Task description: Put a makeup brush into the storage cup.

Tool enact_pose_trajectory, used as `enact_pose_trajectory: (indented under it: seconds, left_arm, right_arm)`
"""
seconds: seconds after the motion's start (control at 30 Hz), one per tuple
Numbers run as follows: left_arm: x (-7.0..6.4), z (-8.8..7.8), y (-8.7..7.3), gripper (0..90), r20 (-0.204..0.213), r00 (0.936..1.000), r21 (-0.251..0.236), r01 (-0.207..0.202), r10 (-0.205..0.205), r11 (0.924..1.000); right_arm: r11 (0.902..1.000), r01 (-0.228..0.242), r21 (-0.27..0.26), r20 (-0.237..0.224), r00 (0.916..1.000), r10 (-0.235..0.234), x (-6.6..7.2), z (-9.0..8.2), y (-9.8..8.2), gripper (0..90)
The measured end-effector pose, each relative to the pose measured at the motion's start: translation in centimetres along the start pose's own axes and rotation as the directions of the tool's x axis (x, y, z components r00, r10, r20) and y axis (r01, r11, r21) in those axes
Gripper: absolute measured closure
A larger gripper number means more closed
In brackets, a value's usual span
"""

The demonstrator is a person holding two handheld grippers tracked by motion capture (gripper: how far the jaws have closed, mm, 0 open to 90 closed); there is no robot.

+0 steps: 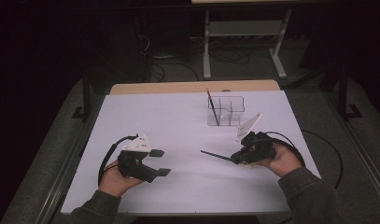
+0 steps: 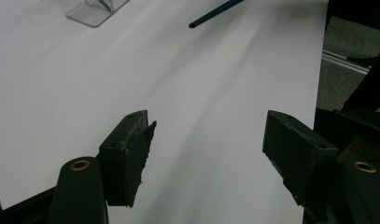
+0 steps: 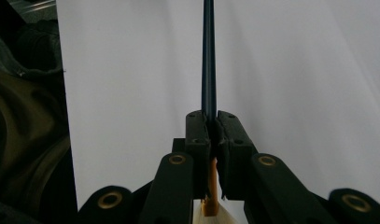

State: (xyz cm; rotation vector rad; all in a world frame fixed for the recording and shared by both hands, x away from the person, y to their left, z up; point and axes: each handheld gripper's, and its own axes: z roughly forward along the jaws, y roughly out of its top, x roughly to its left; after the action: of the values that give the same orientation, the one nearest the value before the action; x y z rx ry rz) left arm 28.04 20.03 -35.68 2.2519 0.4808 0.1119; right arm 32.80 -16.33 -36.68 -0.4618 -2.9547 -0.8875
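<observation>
Right gripper (image 1: 234, 157) level, clamping brush (image 1: 215, 156)

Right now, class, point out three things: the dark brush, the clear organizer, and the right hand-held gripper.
dark brush (image 1: 215, 156), high view, on its handle.
clear organizer (image 1: 235, 103), high view, on its right-hand wall.
right hand-held gripper (image 3: 213, 123), right gripper view, between its fingertips.

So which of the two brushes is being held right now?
The dark brush, clamped level in the right tool above the white table. The other brush stands upright in the clear organiser.
</observation>
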Motion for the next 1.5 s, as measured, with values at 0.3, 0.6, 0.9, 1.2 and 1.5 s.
enact_pose_trajectory:
  seconds: [0.3, 0.6, 0.9, 1.2, 1.5]
  left_arm:
    - [-0.4, 0.4, 1.9, 35.7, 0.032, 0.9987, 0.018, -0.039, 0.039, 0.9991]
    - [-0.9, 1.4, 3.6, 39.3, 0.052, 0.9960, 0.045, -0.075, 0.073, 0.9962]
    - [-1.2, 2.2, 4.5, 45.7, 0.083, 0.9906, 0.073, -0.115, 0.109, 0.9907]
    - [-1.5, 2.9, 4.9, 52.2, 0.108, 0.9856, 0.103, -0.141, 0.130, 0.9847]
    - [-1.7, 3.5, 5.0, 61.3, 0.153, 0.9774, 0.137, -0.167, 0.145, 0.9765]
  right_arm:
    - [0.9983, 0.059, 0.000, -0.045, 0.9973, -0.059, 0.7, 0.7, 2.2, 83.0]
    - [0.9941, 0.109, 0.006, -0.078, 0.9911, -0.108, 1.5, 1.2, 4.1, 83.0]
    - [0.9878, 0.156, 0.005, -0.113, 0.9816, -0.154, 2.3, 1.5, 5.5, 83.0]
    - [0.9795, 0.201, 0.014, -0.141, 0.9702, -0.197, 3.2, 2.0, 6.8, 83.0]
    - [0.9730, 0.230, 0.019, -0.162, 0.9610, -0.224, 3.8, 2.5, 7.8, 83.0]
